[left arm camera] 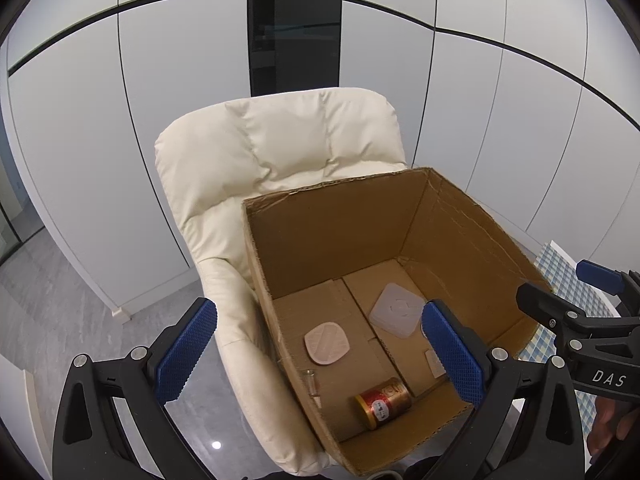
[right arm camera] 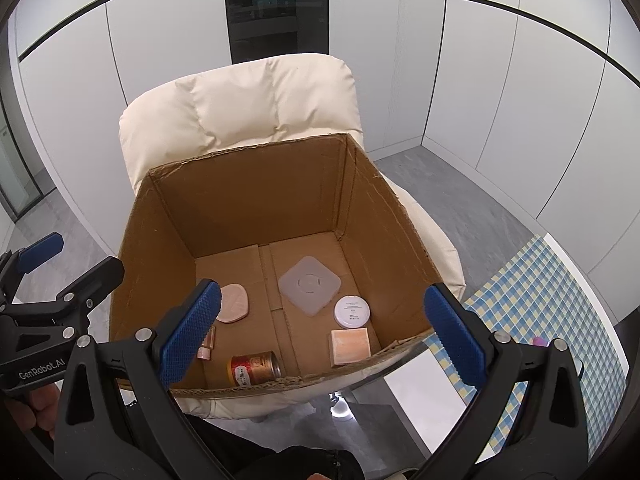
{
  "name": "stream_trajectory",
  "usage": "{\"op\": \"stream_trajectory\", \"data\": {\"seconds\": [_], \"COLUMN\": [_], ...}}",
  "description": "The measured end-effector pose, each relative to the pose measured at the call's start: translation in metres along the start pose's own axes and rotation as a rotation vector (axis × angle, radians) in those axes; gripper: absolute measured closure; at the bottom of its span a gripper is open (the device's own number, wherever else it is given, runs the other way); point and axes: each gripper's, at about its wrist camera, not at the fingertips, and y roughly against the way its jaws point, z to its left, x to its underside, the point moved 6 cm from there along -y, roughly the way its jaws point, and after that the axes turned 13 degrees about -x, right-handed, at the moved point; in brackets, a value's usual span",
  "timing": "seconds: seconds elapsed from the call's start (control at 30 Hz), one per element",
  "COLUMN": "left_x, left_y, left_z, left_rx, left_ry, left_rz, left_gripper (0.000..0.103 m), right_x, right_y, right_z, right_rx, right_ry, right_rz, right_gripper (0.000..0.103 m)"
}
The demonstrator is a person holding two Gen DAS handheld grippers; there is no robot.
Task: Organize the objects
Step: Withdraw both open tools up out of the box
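An open cardboard box point(right arm camera: 256, 208) point(left arm camera: 332, 236) rests on a cream armchair. On its floor lie a red and gold can point(right arm camera: 256, 366) point(left arm camera: 383, 402) on its side, a pink rounded pad point(right arm camera: 233, 303) point(left arm camera: 327, 343), a grey square lid point(right arm camera: 309, 285) point(left arm camera: 397, 309), a white round compact point(right arm camera: 352, 311) and a peach square box point(right arm camera: 350, 346). A small glass point(left arm camera: 310, 380) stands near the can. My left gripper point(left arm camera: 320, 356) hangs open over the box's left wall. My right gripper point(right arm camera: 322, 334) hangs open above the box's near rim. Both hold nothing.
The cream armchair point(left arm camera: 276, 148) point(right arm camera: 256, 100) stands against white wall panels. A blue and yellow checked cloth point(right arm camera: 536, 304) point(left arm camera: 560, 272) covers a surface to the right of the box. A small pink object point(right arm camera: 541, 341) lies on that cloth. Grey floor surrounds the chair.
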Motion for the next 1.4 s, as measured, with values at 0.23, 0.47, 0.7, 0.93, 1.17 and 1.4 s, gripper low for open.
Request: {"op": "stream_trajectory", "data": {"seconds": [0.23,0.47,0.7,0.93,1.17,1.4], "left_x": [-0.001,-0.002,-0.003,-0.003,-0.003,-0.003], "left_y": [0.001,0.003,0.005,0.008,0.010,0.014], "left_z": [-0.012,-0.026,-0.039,-0.054,-0.070,-0.089], "left_rx": [0.017,0.032,0.048,0.066,0.084,0.105], "left_ry": [-0.016,-0.031,-0.047,-0.064,-0.077,-0.093], "left_rz": [-0.003,-0.006,-0.009,-0.012,-0.011,-0.013], "left_gripper": [0.000,0.000,0.000,0.000,0.000,0.000], "right_x": [0.004,0.007,0.011,0.015,0.019,0.026], "right_y": [0.007,0.013,0.019,0.027,0.034,0.043], "right_z": [-0.013,-0.025,-0.038,-0.051,-0.065,-0.081], "right_rx": [0.015,0.030,0.046,0.063,0.080,0.099], "right_ry": [-0.018,-0.034,-0.048,-0.066,-0.084,-0.104], "right_rz": [-0.003,-0.006,-0.010,-0.013,-0.017,-0.016], "right_gripper": [0.000,0.000,0.000,0.000,0.000,0.000]}}
